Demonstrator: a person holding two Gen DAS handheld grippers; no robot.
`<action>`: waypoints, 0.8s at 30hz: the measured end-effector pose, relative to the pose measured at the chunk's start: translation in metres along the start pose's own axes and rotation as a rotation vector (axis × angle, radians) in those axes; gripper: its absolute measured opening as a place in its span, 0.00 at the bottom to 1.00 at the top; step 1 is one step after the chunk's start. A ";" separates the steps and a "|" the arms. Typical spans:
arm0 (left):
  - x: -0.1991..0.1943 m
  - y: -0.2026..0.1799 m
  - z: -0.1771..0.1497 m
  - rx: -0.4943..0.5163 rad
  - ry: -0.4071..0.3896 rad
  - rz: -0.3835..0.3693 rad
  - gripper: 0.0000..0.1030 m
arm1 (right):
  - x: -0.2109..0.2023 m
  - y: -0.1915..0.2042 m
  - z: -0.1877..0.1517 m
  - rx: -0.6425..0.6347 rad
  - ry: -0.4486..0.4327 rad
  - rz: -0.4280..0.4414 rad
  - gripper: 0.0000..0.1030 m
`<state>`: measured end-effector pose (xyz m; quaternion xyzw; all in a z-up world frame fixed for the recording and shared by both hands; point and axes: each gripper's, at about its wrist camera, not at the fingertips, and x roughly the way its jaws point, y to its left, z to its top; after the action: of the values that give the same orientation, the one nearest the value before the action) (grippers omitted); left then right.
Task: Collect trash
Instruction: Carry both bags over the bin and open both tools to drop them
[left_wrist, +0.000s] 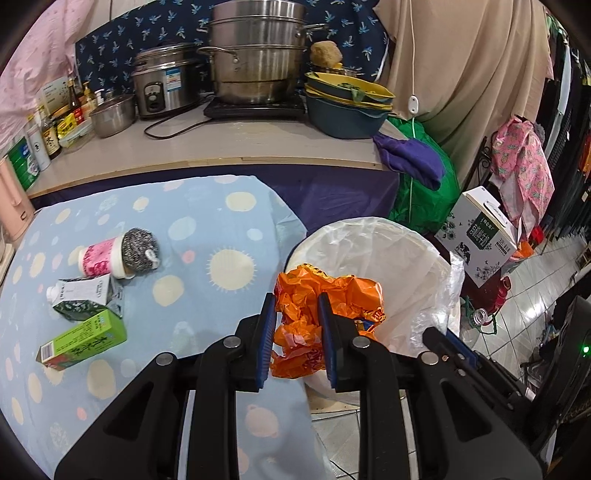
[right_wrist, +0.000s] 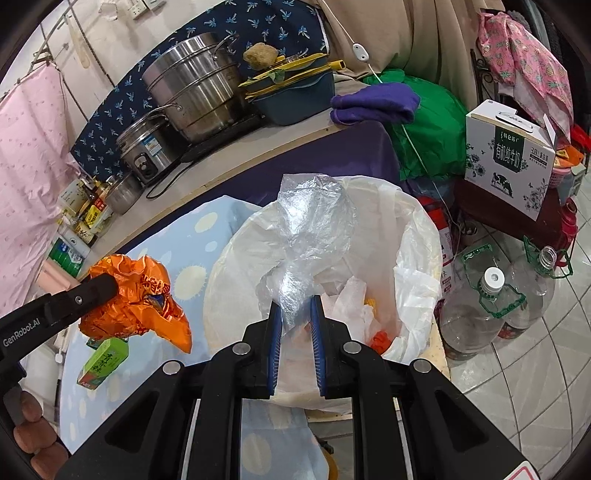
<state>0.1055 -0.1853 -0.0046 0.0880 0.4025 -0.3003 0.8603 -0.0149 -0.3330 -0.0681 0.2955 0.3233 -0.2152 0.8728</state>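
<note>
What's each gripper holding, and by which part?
Left gripper: crumpled orange wrapper, pinched near its lower middle. Right gripper: clear plastic bag, clamped at its lower end, over the lined bin.

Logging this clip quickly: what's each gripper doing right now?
Left gripper: shut on the orange wrapper.
Right gripper: shut on the clear plastic bag, over the bin.

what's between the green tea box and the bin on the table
In the left wrist view, only bare dotted blue tablecloth lies between the green tea box and the lined bin; the left hand-held gripper holds the orange wrapper at the bin's near edge.
</note>
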 end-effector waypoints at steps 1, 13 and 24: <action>0.003 -0.003 0.001 0.005 0.003 -0.002 0.22 | 0.002 -0.002 0.001 0.003 0.001 -0.004 0.14; 0.030 -0.029 0.006 0.042 0.030 -0.008 0.22 | 0.015 -0.012 0.012 0.015 0.003 -0.030 0.14; 0.053 -0.036 0.007 0.046 0.049 0.009 0.22 | 0.029 -0.013 0.016 0.009 0.022 -0.045 0.17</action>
<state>0.1149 -0.2410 -0.0358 0.1167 0.4159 -0.3031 0.8494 0.0049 -0.3584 -0.0825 0.2944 0.3384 -0.2332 0.8628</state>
